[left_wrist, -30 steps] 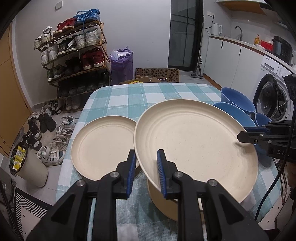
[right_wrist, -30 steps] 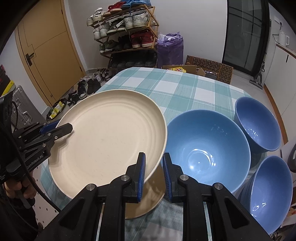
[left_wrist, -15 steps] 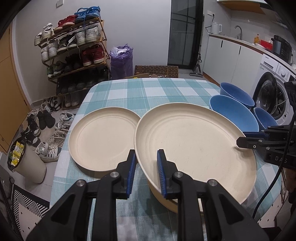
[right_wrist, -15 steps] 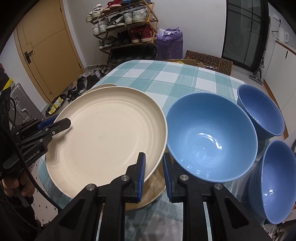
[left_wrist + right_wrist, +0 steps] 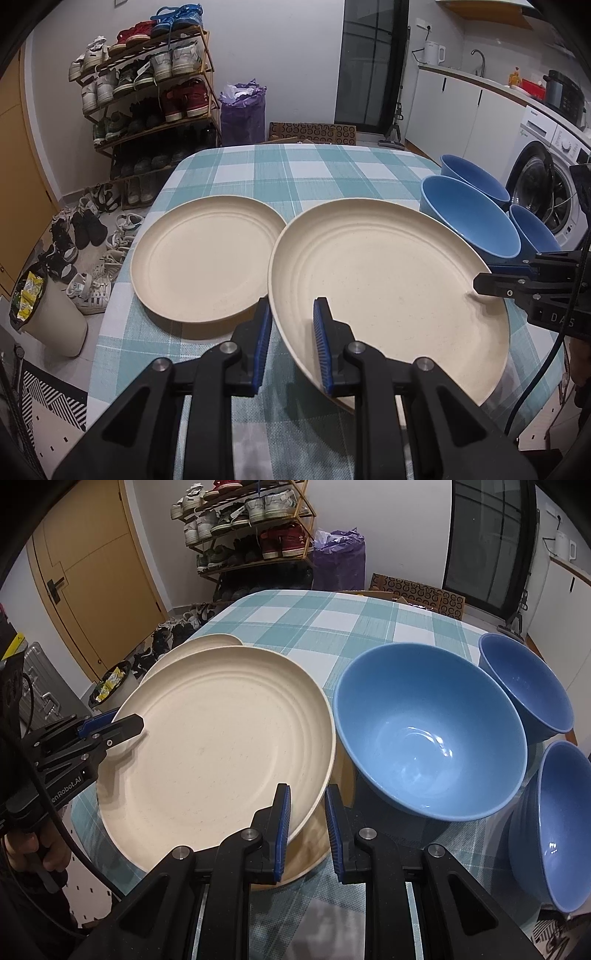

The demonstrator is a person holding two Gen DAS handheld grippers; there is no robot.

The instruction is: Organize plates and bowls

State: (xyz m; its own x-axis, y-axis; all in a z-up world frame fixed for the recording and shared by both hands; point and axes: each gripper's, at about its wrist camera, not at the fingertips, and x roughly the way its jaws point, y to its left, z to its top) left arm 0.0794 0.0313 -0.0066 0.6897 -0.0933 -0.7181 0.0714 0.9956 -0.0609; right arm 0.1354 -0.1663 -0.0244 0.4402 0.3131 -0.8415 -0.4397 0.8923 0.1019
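Both the left gripper (image 5: 291,343) and right gripper (image 5: 307,825) have jaws pinching opposite rims of a round cream plastic plate (image 5: 388,291). It hangs tilted just above another cream plate (image 5: 306,853) on the checked-cloth surface (image 5: 295,173), beside three blue bowls (image 5: 428,727).

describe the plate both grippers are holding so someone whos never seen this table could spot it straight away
On the teal checked tablecloth, find the three blue bowls; the held plate is the cream one beside the biggest bowl. Unlike the flat cream plate farther left, it is clamped by the left gripper and right gripper, above another plate.

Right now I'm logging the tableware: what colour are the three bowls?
Blue, all three bowls, inside and out; clearest in the right wrist view.
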